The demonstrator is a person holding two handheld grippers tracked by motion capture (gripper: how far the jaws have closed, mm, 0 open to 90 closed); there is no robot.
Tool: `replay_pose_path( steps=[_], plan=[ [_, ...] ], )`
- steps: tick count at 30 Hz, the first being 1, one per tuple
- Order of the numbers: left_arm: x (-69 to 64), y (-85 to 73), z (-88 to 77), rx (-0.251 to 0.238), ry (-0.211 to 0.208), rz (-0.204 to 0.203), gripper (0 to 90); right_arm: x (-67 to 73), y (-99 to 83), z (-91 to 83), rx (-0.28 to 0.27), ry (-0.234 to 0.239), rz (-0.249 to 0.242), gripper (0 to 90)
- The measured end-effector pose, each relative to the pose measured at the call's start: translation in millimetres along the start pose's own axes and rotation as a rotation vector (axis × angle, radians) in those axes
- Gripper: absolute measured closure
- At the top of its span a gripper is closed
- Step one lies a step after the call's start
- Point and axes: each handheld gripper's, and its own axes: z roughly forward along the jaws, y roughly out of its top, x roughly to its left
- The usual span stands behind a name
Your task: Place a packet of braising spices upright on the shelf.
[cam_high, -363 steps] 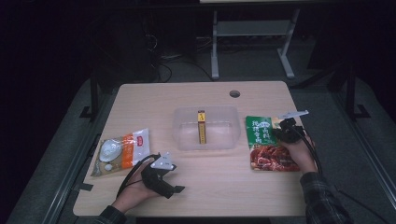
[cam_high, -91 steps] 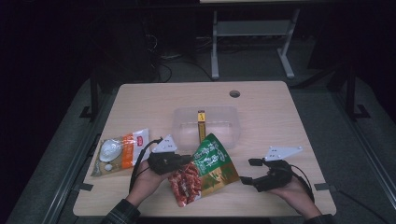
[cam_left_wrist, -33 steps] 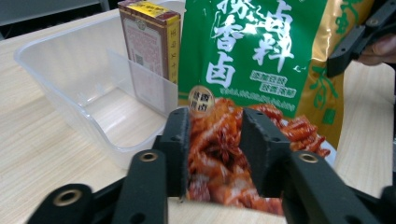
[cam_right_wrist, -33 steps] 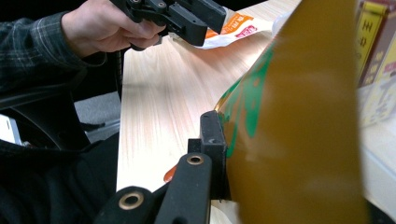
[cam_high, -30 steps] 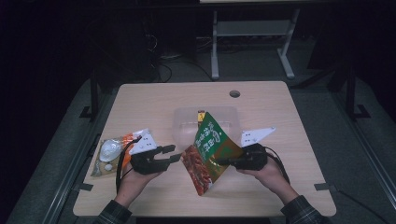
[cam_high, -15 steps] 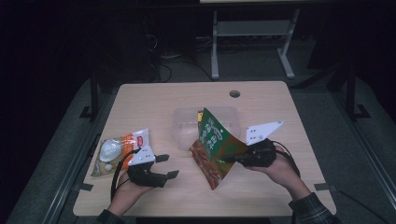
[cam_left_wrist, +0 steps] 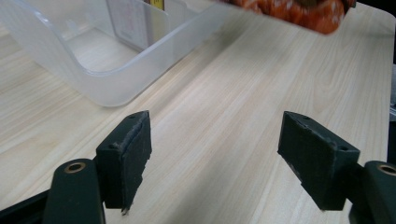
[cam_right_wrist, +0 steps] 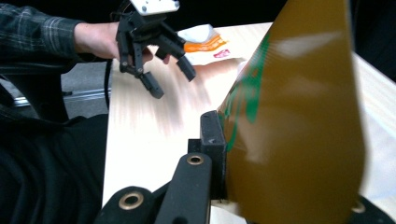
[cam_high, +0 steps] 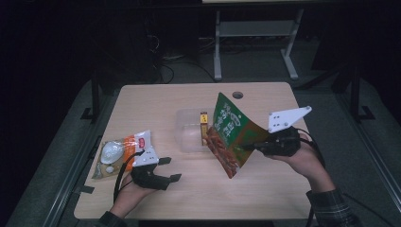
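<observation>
The tabletop [cam_high: 265, 189] carries a clear plastic tub [cam_high: 189, 137] near its middle, and every place below is given from that tub. A handover has just been finished: the green and red snack bag [cam_high: 229, 135], held a second ago between both tongs in front of the tub, is now lifted and carried by the right tongs [cam_high: 250, 147] alone, tilted, just to the right of the tub with its upper corner over the tub's right rim. The right tongs are clamped tight on the bag's edge, as the right gripper view shows [cam_right_wrist: 219, 158].

The left tongs [cam_high: 169, 169] have just been opening and have been drawn back; they now stand in front of the tub and to its left, spread wide with nothing between the pads [cam_left_wrist: 128, 156]. The bag is judged ready to be lowered into the tub.

A second packet [cam_high: 120, 153], white and orange, lies flat well to the left of the tub, untouched. A small yellow box [cam_high: 204, 122] stands upright inside the tub at its right end, beneath the bag's path, and may be knocked over.
</observation>
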Motion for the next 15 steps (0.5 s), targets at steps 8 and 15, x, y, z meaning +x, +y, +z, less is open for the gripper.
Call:
replay_pose_path(
  steps=[8, 15],
  plan=[
    [1.1, -1.7, 6.1, 0.012, -0.017, -0.011, 23.9, -12.3, 0.4, -17.5, 0.006, -0.047, 0.012, 90.0],
    [2.8, -3.8, 10.7, 0.037, -0.029, 0.005, 20.2, -30.2, -0.8, -12.5, 0.017, -0.086, 0.033, 90.0]
  ],
)
